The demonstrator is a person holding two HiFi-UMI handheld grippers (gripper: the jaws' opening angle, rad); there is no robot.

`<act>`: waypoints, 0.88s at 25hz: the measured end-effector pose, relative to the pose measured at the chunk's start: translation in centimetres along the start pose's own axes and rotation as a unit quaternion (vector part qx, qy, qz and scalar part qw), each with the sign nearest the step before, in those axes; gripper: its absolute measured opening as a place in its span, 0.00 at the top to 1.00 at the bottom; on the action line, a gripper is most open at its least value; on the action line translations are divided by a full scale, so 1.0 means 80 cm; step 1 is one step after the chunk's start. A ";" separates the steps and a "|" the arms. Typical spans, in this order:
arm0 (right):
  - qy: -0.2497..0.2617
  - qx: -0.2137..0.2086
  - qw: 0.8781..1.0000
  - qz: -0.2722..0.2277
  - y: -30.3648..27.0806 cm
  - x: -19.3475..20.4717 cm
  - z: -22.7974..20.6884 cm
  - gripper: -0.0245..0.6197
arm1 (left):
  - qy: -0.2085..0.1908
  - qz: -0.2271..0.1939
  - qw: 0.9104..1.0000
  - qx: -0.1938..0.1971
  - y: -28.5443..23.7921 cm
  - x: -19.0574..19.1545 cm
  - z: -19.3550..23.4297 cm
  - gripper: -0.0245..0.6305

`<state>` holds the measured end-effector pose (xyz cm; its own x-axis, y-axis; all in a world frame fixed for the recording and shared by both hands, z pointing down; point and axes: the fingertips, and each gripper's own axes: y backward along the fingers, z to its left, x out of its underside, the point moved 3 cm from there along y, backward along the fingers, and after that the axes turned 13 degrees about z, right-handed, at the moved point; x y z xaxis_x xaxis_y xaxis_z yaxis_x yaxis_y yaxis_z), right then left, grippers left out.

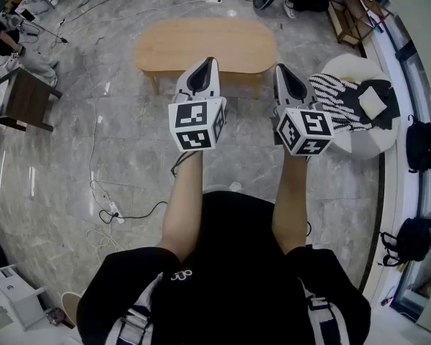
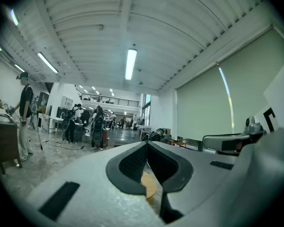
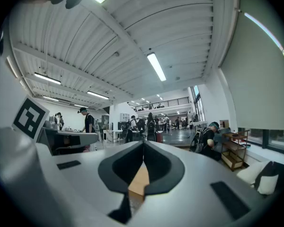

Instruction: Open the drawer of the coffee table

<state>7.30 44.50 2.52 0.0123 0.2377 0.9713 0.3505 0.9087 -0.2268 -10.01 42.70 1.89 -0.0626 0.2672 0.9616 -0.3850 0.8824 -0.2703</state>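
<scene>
Two grippers were held out level, side by side, above a grey stone floor (image 1: 129, 131): the left gripper (image 1: 209, 63) and the right gripper (image 1: 280, 69), each with its jaws pressed together on nothing. Just beyond their tips stood the oval wooden coffee table (image 1: 205, 43), its top bare; its drawer could not be made out from above. Beside it on the right, a round white table (image 1: 365, 146) carried a striped cloth (image 1: 334, 99). A dark side table (image 1: 29, 99) stood well apart at the left. A thin cable (image 1: 93, 157) trailed to a power strip (image 1: 113, 210) near the person's left arm, and a black backpack (image 1: 424, 144) sat by the right wall.
</scene>
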 end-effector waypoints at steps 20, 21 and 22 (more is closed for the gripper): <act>-0.035 0.012 0.999 -0.025 0.000 0.004 -0.058 0.94 | 0.017 0.002 0.999 -0.033 -0.012 0.010 -0.001 0.95; -0.039 0.015 0.999 -0.027 0.000 0.004 -0.062 0.94 | 0.017 0.003 0.999 -0.035 -0.012 0.010 0.000 0.95; -0.043 0.016 0.999 -0.028 0.000 0.005 -0.065 0.94 | 0.017 0.003 0.999 -0.037 -0.012 0.010 0.002 0.95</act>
<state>12.18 42.78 3.28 -0.0865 0.2130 0.9732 0.3174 0.9319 -0.1758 -9.81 42.02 2.93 -0.0336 0.2842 0.9582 -0.3151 0.9068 -0.2800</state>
